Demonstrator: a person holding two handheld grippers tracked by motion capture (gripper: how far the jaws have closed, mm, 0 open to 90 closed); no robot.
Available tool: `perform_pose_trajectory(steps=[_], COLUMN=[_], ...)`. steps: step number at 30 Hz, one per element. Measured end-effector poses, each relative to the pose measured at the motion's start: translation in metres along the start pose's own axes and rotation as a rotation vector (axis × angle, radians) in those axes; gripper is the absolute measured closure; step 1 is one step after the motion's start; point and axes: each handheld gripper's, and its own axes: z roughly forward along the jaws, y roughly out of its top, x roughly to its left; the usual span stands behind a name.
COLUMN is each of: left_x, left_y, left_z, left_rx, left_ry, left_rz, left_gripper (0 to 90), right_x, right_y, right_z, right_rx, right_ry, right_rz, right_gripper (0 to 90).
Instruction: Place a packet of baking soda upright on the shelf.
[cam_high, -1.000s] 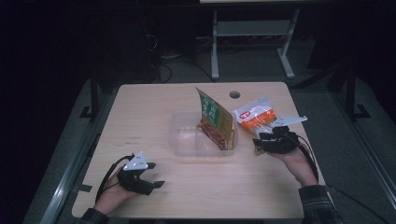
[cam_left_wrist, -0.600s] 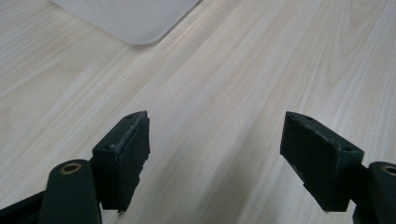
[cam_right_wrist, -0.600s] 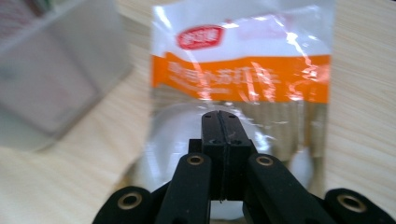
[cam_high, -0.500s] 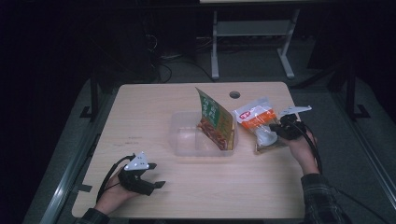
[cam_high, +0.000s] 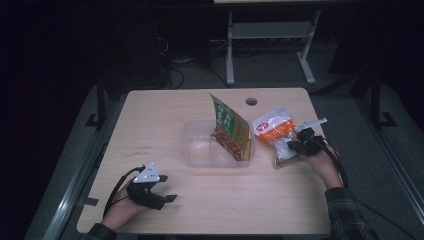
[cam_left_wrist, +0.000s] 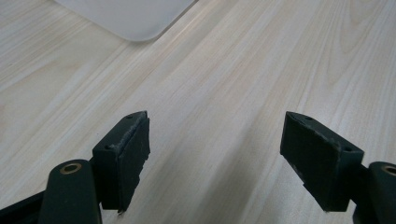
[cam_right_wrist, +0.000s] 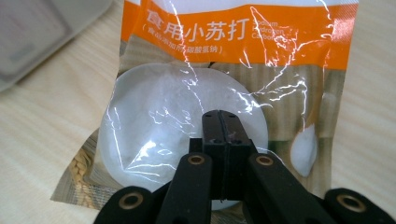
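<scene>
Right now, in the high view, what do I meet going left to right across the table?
left gripper → clear plastic container → green snack bag standing in it → orange-and-white baking soda bag → right gripper at that bag's near end.

Your right gripper (cam_right_wrist: 219, 122) has just closed; its two black pads (cam_right_wrist: 211, 128) meet flat together over the lower part of the baking soda bag (cam_right_wrist: 224, 84). Whether any film is pinched between them is hard to tell. The bag lies on the pale wooden table (cam_right_wrist: 51, 126), orange band uppermost. A clear plastic container (cam_right_wrist: 32, 32) sits top left.
</scene>
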Motion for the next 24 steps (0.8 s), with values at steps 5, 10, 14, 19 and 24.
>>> perform_pose_trajectory(steps=[5,10,14,19,24], left_x=[0.0,-0.001,-0.002,-0.001,-0.001], left_y=[0.0,0.001,0.001,0.0,0.0], left_z=[0.001,0.002,0.003,0.003,0.004], left_rx=[0.009,0.011,0.009,0.008,0.02], left_ry=[-0.003,-0.008,-0.008,-0.008,-0.012], left_rz=[0.009,0.01,0.007,0.005,0.012], left_gripper=[23.6,23.6,23.6,23.6,23.6], right_x=[0.003,-0.004,-0.016,-0.016,-0.012], right_y=[-0.013,-0.022,-0.024,-0.026,-0.03], right_z=[-0.012,-0.026,-0.024,-0.026,-0.03], right_rx=[0.007,-0.018,-0.019,0.007,0.014], right_ry=[0.02,-0.016,-0.036,-0.021,0.002], right_rz=[0.01,0.037,0.064,0.045,0.05], right_gripper=[90.0,90.0,90.0,90.0,90.0])
